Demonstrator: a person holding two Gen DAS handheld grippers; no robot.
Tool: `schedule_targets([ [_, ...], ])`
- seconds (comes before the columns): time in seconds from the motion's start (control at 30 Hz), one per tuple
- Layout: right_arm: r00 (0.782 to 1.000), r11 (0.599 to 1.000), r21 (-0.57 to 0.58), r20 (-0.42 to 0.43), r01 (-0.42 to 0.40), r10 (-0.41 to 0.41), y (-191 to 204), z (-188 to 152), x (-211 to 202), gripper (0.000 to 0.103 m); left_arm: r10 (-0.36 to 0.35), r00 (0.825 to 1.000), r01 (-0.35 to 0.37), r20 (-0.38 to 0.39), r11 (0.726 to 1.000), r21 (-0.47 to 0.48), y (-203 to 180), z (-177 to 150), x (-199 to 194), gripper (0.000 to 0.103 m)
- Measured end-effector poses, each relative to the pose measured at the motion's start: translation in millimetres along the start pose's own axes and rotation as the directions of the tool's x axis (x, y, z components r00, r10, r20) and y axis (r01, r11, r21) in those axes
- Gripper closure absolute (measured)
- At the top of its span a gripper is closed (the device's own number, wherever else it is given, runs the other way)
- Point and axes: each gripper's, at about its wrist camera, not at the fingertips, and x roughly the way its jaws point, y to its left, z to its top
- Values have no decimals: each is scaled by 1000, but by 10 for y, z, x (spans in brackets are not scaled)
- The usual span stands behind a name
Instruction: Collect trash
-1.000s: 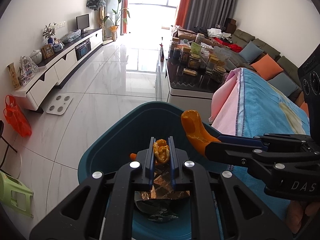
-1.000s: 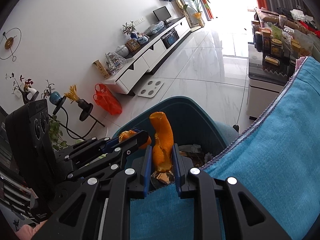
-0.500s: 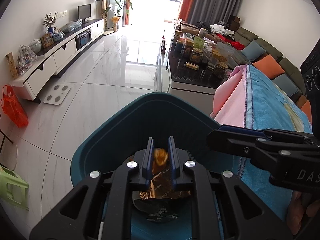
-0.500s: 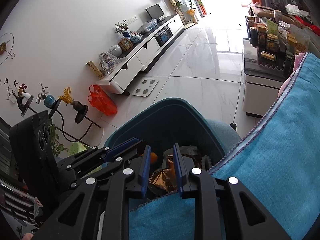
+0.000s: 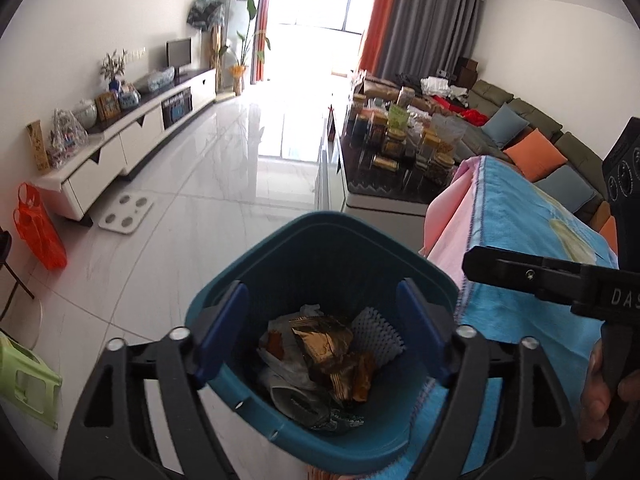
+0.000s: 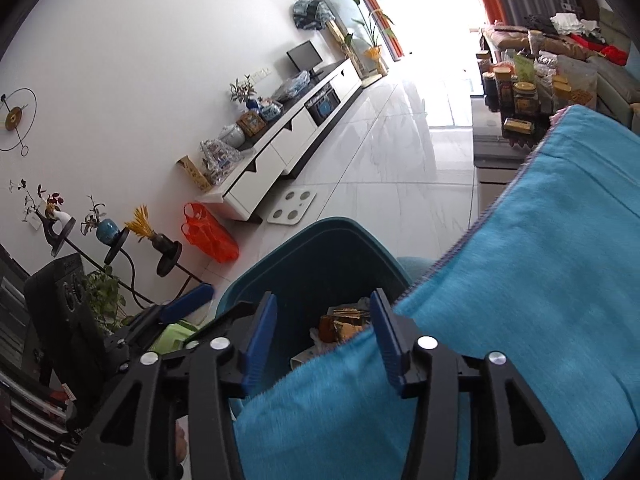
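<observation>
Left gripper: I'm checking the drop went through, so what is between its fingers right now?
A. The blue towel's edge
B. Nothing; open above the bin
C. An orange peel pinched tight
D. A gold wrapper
B. The left gripper has just been opening and its fingers stand wide apart with nothing gripped, above the trash in the bin.

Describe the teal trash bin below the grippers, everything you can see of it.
The teal trash bin is plastic with a rounded rim and finely textured inner walls. It stands upright on the white tile floor, against the blue cloth draped beside it. Inside lie gold wrappers, white crumpled plastic and a white foam net. Neither gripper appears to touch it.
</observation>
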Motion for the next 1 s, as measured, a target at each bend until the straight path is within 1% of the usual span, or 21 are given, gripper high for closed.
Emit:
schedule_targets([
  [0.03, 1000, 1000, -5, 18, 5, -5, -11, -24, -74, 48, 3, 1000, -3, 18, 1000, 8, -18, -18, -64, 14],
  [0.07, 999, 1000, -14, 36, 12, -11, -8, -53, -150, 43, 1, 999, -2, 41, 1000, 19, -48, -33, -149, 9],
  [0.1, 998, 1000, -25, 55, 18, -17, -10, -96, -244, 39, -1, 998, -1, 62, 1000, 32, -84, -50, -231, 7],
  [0.13, 997, 999, -33, 75, 25, -22, -17, -133, -330, 37, 0, 997, -4, 82, 999, 48, -127, -69, -309, 6],
  [0.2, 993, 998, -42, 109, 42, -37, -30, -215, -506, 27, 1, 993, -10, 115, 997, 72, -225, -114, -439, 6],
  [0.27, 988, 997, -47, 148, 59, -51, -61, -307, -692, 22, -19, 989, 8, 146, 997, 74, -316, -164, -575, 6],
  [0.3, 983, 996, -51, 172, 78, -68, -77, -381, -811, 18, -29, 987, 18, 156, 997, 73, -355, -187, -629, 6],
  [0.4, 963, 991, -40, 241, 131, -118, -166, -581, -1138, 12, -54, 980, 38, 194, 996, 86, -533, -264, -779, 6],
  [0.43, 954, 988, -35, 265, 153, -139, -190, -647, -1242, 12, -60, 977, 43, 203, 995, 89, -593, -284, -812, 6],
  [0.5, 933, 981, -18, 311, 195, -180, -239, -773, -1454, 7, -90, 970, 70, 225, 993, 94, -747, -323, -890, 6],
  [0.6, 887, 959, 3, 381, 282, -262, -310, -1003, -1796, 7, -131, 957, 101, 258, 987, 124, -1005, -387, -981, 6],
  [0.7, 832, 930, 27, 438, 368, -342, -397, -1250, -2102, 7, -166, 943, 125, 287, 980, 155, -1275, -458, -1060, 6],
  [0.83, 737, 873, 91, 497, 479, -457, -527, -1561, -2482, 7, -212, 924, 158, 318, 970, 186, -1587, -531, -1157, 6],
  [0.9, 697, 850, 126, 518, 511, -496, -583, -1690, -2631, 7, -215, 913, 150, 348, 967, 204, -1748, -567, -1212, 6],
  [1.0, 639, 814, 178, 537, 552, -551, -687, -1855, -2838, 7, -236, 901, 156, 363, 959, 237, -1979, -612, -1250, 6],
])
